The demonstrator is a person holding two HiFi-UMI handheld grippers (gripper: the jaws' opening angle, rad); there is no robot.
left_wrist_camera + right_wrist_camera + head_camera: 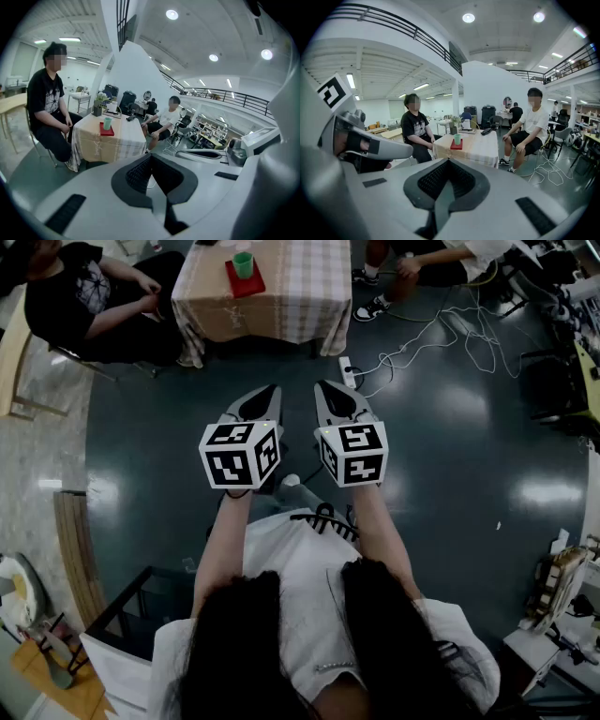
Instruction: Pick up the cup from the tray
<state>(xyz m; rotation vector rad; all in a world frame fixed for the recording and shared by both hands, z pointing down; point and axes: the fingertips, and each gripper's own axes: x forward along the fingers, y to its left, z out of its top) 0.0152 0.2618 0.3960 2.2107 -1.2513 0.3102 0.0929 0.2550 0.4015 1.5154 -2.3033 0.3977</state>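
A green cup (244,262) stands on a small red tray (247,284) on a table with a checked cloth (291,292), far ahead of me. The left gripper view shows the cup (108,123) and tray (107,131) small and distant. In the right gripper view the cup (457,138) and tray (456,146) are just as far away. My left gripper (269,390) and right gripper (325,387) hang side by side over the dark floor, well short of the table. Both point toward it. Each has its jaws shut with nothing between them (151,157) (447,162).
One person in black (89,296) sits at the table's left, another in white (530,126) at its right. A power strip (348,372) and white cables (441,329) lie on the floor between me and the table. Benches with equipment (562,596) line the right side.
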